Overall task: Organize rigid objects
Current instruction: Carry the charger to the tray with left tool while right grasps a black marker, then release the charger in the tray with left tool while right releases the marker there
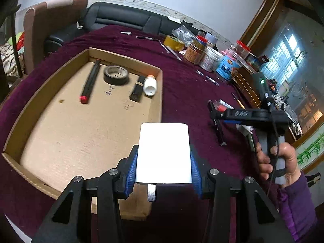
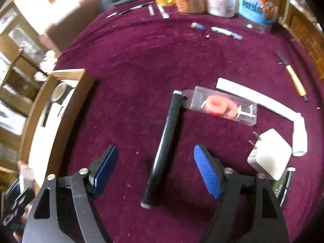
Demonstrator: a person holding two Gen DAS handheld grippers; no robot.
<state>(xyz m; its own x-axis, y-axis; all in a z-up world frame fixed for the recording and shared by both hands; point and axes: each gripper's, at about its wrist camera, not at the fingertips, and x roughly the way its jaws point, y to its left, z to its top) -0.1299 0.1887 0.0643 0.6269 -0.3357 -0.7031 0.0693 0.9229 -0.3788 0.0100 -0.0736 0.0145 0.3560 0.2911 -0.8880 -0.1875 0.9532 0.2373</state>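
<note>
Jaws of the left gripper [image 1: 164, 162] pinch a white block [image 1: 164, 151] over the cardboard tray's [image 1: 156, 101] 5 o'clock corner. The right gripper [image 2: 156, 162] hangs spread above a black tube [image 2: 164, 147] on the maroon cloth [image 2: 141, 60], charger [image 2: 269, 154] at 3 o'clock.

daylight from window [image 1: 283, 58] | white block [image 1: 164, 151] overexposed | right view motion-blurred | fisheye-warped edges
</note>
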